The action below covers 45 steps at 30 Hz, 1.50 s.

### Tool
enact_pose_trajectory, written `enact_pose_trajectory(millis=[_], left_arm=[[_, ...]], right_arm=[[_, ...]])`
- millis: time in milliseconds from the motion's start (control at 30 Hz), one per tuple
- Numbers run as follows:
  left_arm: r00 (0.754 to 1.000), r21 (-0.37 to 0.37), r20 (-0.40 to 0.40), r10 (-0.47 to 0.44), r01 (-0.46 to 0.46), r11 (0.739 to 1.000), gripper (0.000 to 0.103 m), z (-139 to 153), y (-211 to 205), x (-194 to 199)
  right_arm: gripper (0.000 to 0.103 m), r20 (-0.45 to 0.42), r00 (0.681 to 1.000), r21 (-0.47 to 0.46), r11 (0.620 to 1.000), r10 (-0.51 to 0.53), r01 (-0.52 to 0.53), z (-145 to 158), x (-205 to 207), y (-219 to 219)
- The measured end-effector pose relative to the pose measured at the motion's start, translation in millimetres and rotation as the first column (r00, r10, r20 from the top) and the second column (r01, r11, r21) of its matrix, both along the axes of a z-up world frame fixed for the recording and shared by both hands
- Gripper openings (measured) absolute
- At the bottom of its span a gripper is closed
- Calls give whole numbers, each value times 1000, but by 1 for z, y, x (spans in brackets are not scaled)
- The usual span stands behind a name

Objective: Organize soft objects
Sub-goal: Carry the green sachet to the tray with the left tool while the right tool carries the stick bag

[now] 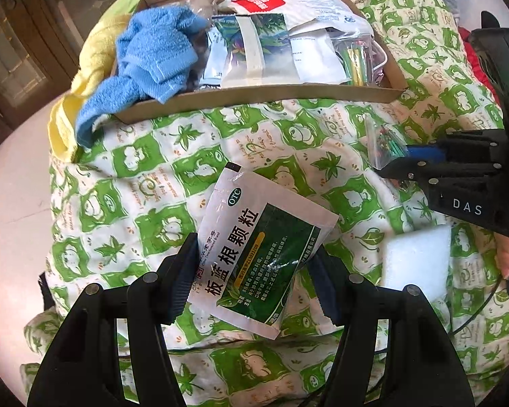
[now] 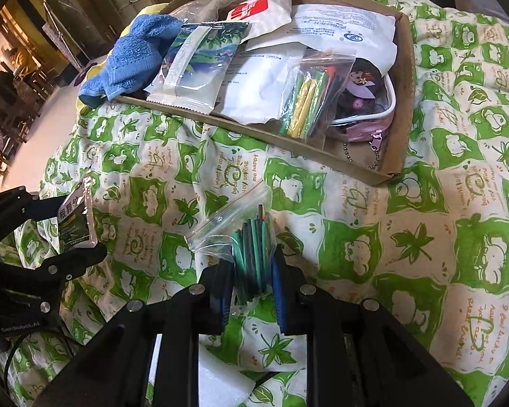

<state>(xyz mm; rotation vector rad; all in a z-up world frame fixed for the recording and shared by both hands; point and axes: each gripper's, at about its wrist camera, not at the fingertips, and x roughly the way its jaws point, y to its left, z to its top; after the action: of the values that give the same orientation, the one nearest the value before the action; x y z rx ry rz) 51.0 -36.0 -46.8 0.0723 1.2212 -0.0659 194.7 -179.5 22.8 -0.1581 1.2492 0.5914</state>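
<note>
The left gripper (image 1: 251, 271) is pinching a green-and-white sachet (image 1: 261, 254) marked "OTC" above a green-patterned quilt (image 1: 146, 183), while the right gripper (image 2: 251, 288) is squeezing a clear zip bag (image 2: 241, 234) of dark green sticks. A white foam block (image 1: 417, 261) is lying near the right gripper. Farther off, a cardboard tray (image 2: 400, 101) is holding one blue towel (image 2: 135, 57), several packets and a pink pouch (image 2: 366, 101).

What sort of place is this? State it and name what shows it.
Probably a bedroom or living area at home: the work surface is a soft quilt printed with green leaves, a cardboard tray of household packets sits on it, and wooden furniture stands behind.
</note>
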Motion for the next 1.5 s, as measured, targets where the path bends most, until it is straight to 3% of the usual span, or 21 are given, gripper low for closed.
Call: enact_pose_trajectory(millis=[333, 733, 1133, 1500], left_arm=[[1000, 47, 27, -5, 3, 999, 62, 7, 2, 3], [999, 1, 48, 18, -18, 1000, 62, 29, 25, 25], [997, -33, 68, 25, -23, 999, 62, 37, 15, 37], [997, 8, 66, 32, -32, 999, 62, 36, 14, 39]], right_arm=[[19, -6, 1000, 7, 1000, -12, 12, 5, 3, -5], [19, 25, 999, 29, 999, -34, 33, 34, 19, -18], [19, 27, 998, 36, 998, -59, 58, 31, 20, -28], [19, 22, 997, 29, 997, -68, 67, 27, 17, -28]])
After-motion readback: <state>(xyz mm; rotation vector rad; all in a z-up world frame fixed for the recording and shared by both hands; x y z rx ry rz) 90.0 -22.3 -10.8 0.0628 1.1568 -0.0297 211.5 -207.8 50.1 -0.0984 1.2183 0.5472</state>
